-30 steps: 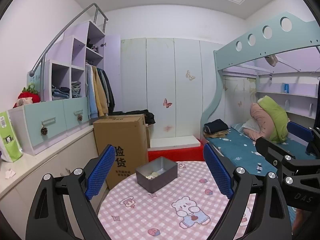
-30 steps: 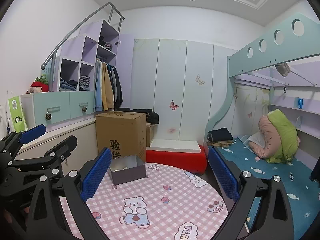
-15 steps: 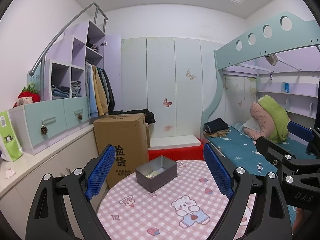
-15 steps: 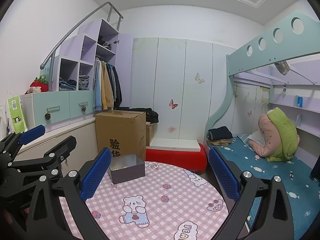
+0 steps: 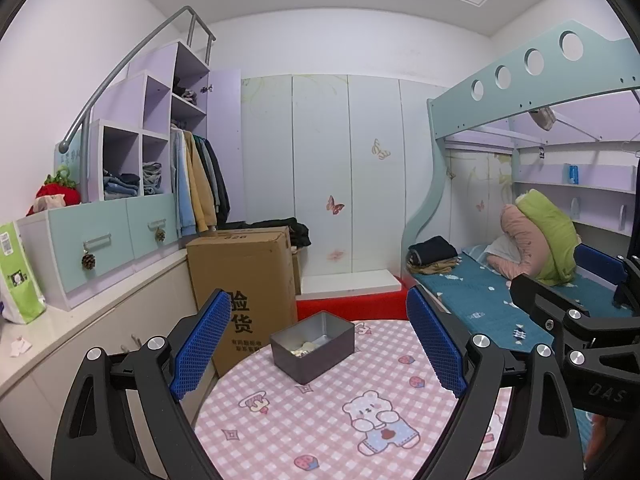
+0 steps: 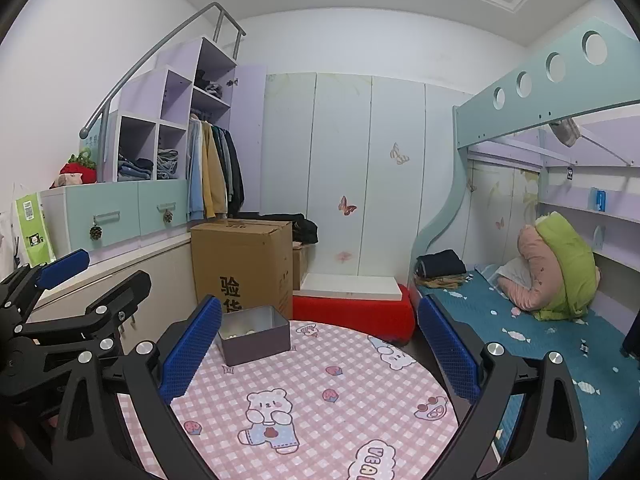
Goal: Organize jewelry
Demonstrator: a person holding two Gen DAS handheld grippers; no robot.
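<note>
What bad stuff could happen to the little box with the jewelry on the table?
1. The grey tin box sits near the far edge of the round table, so a push from the tongs might knock it off.
2. The pale pieces inside are small, and both the left tongs and the right tongs gape wide; they may slip when pinched.

**Black frames, blue pads, silver screws**

The left gripper (image 5: 318, 340) has two black plastic arms with triangular cut-outs, each ending in a blue pad (image 5: 200, 344) with a fine honeycomb grid. Round silver screw heads (image 5: 153, 343) sit at the joints. The right gripper (image 6: 320, 354) is built the same way: black linkages, blue textured pads (image 6: 448, 354), silver screws. At 3 o'clock in the left wrist view its black body carries the raised letters "DAS" (image 5: 606, 391).
</note>
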